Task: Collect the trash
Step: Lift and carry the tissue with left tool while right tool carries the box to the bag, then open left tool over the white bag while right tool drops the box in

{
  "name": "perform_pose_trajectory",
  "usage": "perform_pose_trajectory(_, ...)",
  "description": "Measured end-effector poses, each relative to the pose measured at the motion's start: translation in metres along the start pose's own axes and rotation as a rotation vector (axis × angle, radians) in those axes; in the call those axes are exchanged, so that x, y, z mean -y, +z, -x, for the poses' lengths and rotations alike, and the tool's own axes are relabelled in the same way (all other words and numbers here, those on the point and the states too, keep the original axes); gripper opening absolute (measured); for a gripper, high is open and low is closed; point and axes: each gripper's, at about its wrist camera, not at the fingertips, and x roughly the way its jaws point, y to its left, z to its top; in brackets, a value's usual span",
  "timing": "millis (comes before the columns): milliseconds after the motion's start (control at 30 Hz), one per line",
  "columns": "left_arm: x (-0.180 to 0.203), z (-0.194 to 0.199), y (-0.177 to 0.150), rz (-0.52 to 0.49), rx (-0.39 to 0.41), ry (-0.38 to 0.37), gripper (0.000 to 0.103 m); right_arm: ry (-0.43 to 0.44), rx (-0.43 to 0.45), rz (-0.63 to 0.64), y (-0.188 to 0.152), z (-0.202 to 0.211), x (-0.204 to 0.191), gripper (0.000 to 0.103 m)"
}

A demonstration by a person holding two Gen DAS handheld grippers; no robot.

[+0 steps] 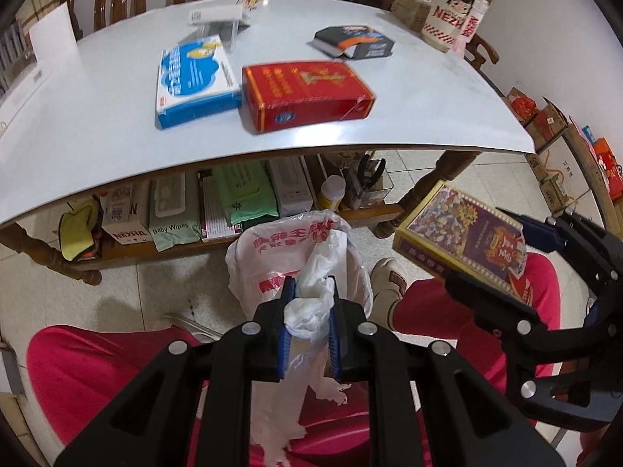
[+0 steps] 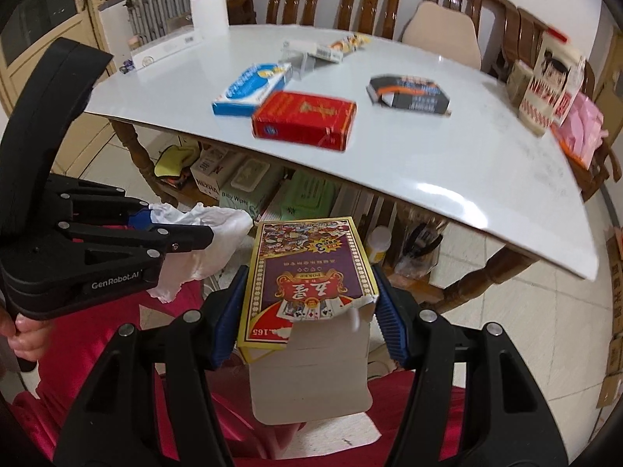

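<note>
The left gripper is clamped tight on the bunched, crinkly rim of a thin white plastic bag with red print, which hangs below the near edge of the white table, over the person's red-clad lap. To its right, the right gripper pinches a flat, glossy playing-card box, purple and yellow cardboard with a torn flap, between its ribbed blue pads, just beside the bag. On the smooth tabletop beyond lie a blue-and-white carton, a red carton touching it, and a black-and-orange box.
</note>
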Motion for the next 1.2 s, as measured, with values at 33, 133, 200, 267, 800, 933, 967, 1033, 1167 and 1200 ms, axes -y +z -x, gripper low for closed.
perform_pose_trajectory(33, -0.001, -0.006, 0.000, 0.006, -0.004, 0.005, 0.016, -0.002, -0.003, -0.008, -0.002, -0.006, 0.001, 0.060)
perform_pose_trajectory(133, -0.001, -0.021, -0.002, 0.005, -0.017, 0.021, 0.016, -0.006, -0.016, -0.028, -0.006, -0.023, 0.003, 0.060)
perform_pose_trajectory(200, -0.001, -0.030, -0.004, -0.003, -0.025, 0.028, 0.016, -0.014, -0.027, -0.033, -0.008, -0.035, 0.003, 0.060)
perform_pose_trajectory(267, -0.001, -0.040, -0.006, -0.010, -0.037, 0.030, 0.016, -0.012, -0.038, -0.037, -0.010, -0.045, 0.005, 0.060)
perform_pose_trajectory(800, -0.014, -0.125, -0.017, 0.023, -0.172, 0.029, 0.016, -0.017, -0.200, -0.087, -0.035, -0.138, 0.022, 0.060)
perform_pose_trajectory(933, -0.022, -0.153, -0.017, 0.059, -0.220, 0.023, 0.016, -0.023, -0.248, -0.092, -0.042, -0.164, 0.027, 0.060)
perform_pose_trajectory(967, -0.024, -0.161, -0.018, 0.066, -0.232, 0.025, 0.016, -0.023, -0.257, -0.091, -0.042, -0.169, 0.028, 0.060)
perform_pose_trajectory(1033, -0.028, -0.175, -0.018, 0.075, -0.254, 0.021, 0.016, -0.022, -0.280, -0.094, -0.043, -0.181, 0.028, 0.060)
perform_pose_trajectory(1167, -0.037, -0.198, -0.019, 0.110, -0.299, 0.017, 0.016, -0.028, -0.311, -0.081, -0.045, -0.201, 0.026, 0.060)
perform_pose_trajectory(1200, -0.039, -0.204, -0.019, 0.121, -0.313, 0.016, 0.016, -0.023, -0.324, -0.083, -0.046, -0.207, 0.027, 0.060)
